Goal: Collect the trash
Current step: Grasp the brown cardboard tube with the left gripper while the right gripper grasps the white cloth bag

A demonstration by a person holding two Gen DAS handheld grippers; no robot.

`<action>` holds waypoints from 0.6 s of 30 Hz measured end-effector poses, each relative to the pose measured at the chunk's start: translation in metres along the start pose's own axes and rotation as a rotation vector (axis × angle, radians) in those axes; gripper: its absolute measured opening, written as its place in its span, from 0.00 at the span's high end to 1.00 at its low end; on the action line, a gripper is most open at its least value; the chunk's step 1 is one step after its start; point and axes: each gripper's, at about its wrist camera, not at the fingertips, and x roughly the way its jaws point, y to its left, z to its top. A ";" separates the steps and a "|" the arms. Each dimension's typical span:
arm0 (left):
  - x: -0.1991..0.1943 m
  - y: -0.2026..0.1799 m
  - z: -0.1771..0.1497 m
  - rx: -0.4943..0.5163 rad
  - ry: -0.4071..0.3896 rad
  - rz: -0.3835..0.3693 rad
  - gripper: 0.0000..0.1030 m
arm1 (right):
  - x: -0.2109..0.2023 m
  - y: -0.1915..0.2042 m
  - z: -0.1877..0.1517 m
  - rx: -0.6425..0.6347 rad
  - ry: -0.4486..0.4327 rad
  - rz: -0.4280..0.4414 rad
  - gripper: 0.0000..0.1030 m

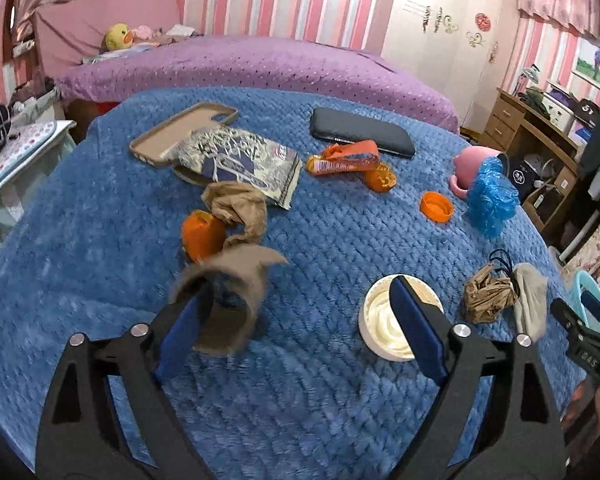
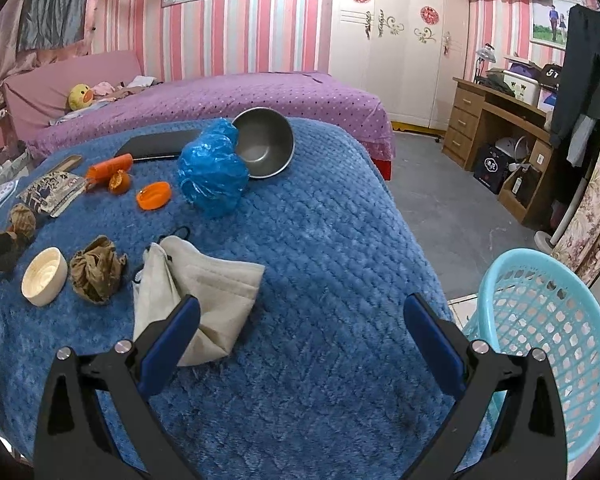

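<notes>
The left claw (image 1: 300, 316) is spread wide, but a brown stocking (image 1: 228, 304) is draped over its left finger, looking blurred and floppy. That's the snag risk: the fabric isn't pinched, just hooked, so it could ride along with the claw or drop somewhere random on the blue blanket (image 1: 320, 400). Its other end looks tangled by the orange cup (image 1: 202, 234), which I'd guess could get dragged over too. The white lid (image 1: 388, 328) sits right behind the right finger, so a careless close might grab that instead.

The right claw (image 2: 300, 344) is open too, holding nothing, with the beige mask (image 2: 204, 292) partly under its left finger. The turquoise basket (image 2: 540, 352) is off the bed's edge to the right, looks empty from here, so all the trash is still on the bed: crumpled paper (image 2: 96, 274), blue plastic bag (image 2: 212, 172), orange wrapper (image 2: 108, 168), snack packet (image 2: 54, 192). Anything carried over that gap with a loose grip probably lands on the floor.
</notes>
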 end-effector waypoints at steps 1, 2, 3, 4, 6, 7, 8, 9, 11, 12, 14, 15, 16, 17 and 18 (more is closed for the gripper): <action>-0.002 0.001 -0.001 0.017 -0.005 0.017 0.14 | 0.001 -0.001 0.000 0.004 0.002 0.000 0.04; -0.002 0.003 -0.002 0.029 -0.007 0.033 0.13 | 0.001 -0.003 0.000 0.011 0.004 0.003 0.04; -0.002 0.007 -0.003 0.032 -0.001 0.040 0.13 | 0.002 -0.004 0.000 0.019 0.007 0.007 0.04; -0.001 0.011 -0.004 0.024 0.005 0.040 0.13 | 0.002 -0.005 0.000 0.022 0.008 0.009 0.04; 0.000 0.022 -0.004 -0.001 0.015 0.049 0.13 | 0.003 -0.006 0.001 0.027 0.010 0.014 0.04; 0.000 0.027 -0.004 -0.007 0.017 0.059 0.13 | 0.003 -0.007 0.001 0.027 0.011 0.015 0.04; 0.001 0.033 -0.004 -0.016 0.018 0.081 0.13 | 0.004 -0.006 0.001 0.026 0.011 0.016 0.04; 0.001 0.038 -0.004 -0.023 0.020 0.093 0.13 | 0.004 -0.006 0.001 0.024 0.013 0.018 0.04; 0.003 0.046 -0.004 -0.039 0.025 0.112 0.13 | 0.005 -0.006 0.001 0.023 0.016 0.021 0.04; 0.003 0.051 -0.004 -0.049 0.028 0.125 0.13 | 0.006 -0.007 0.001 0.024 0.018 0.022 0.04; 0.005 0.058 -0.004 -0.066 0.033 0.149 0.13 | 0.007 -0.006 0.002 0.030 0.020 0.027 0.04; 0.006 0.061 -0.003 -0.076 0.035 0.155 0.13 | 0.007 -0.007 0.002 0.032 0.020 0.027 0.04; 0.007 0.064 -0.003 -0.091 0.037 0.161 0.13 | 0.007 -0.006 0.002 0.035 0.020 0.029 0.04; 0.009 0.065 -0.003 -0.103 0.041 0.169 0.13 | 0.008 -0.006 0.002 0.035 0.021 0.030 0.04; 0.012 0.065 -0.003 -0.107 0.045 0.178 0.13 | 0.008 -0.005 0.002 0.034 0.022 0.031 0.04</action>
